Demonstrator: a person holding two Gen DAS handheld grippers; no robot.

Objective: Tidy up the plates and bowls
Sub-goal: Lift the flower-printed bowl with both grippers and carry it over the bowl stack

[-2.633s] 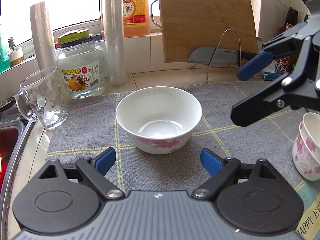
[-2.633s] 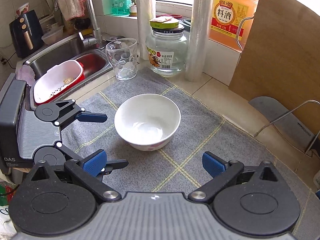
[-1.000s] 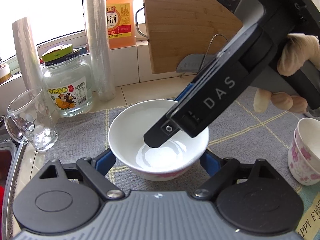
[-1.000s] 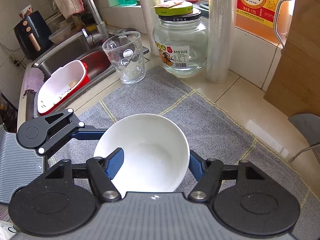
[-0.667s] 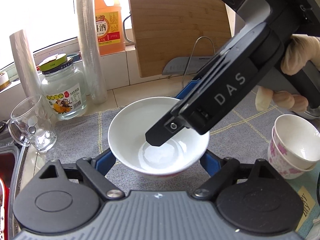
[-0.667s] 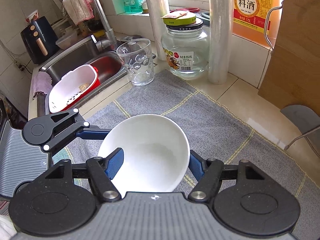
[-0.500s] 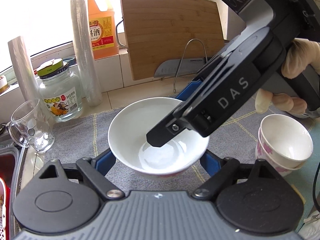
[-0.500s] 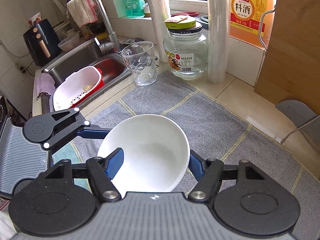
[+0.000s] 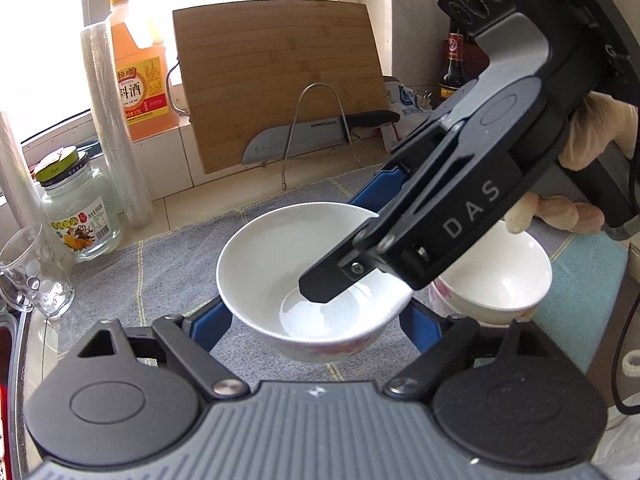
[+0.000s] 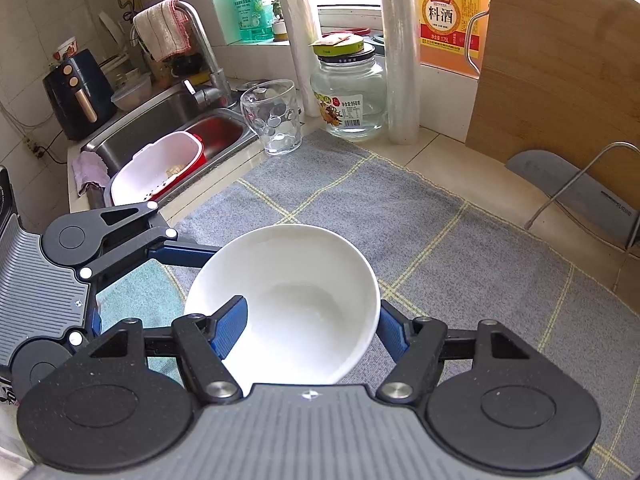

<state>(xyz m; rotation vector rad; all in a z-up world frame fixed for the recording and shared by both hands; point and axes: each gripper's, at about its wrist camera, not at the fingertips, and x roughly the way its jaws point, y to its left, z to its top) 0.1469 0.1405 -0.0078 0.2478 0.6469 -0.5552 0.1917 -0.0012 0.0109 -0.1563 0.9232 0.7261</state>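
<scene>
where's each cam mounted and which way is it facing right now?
Left wrist: on the left gripper, looking down along its fingers toward the cutting board and knife; shows its own blue pads beside the white bowl, the right gripper and a gloved hand.
Right wrist: on the right gripper, facing the sink and window; shows its pads clamping the bowl's wall, the left gripper.
Shared: the bowl, the glass jar, the gray mat.
</scene>
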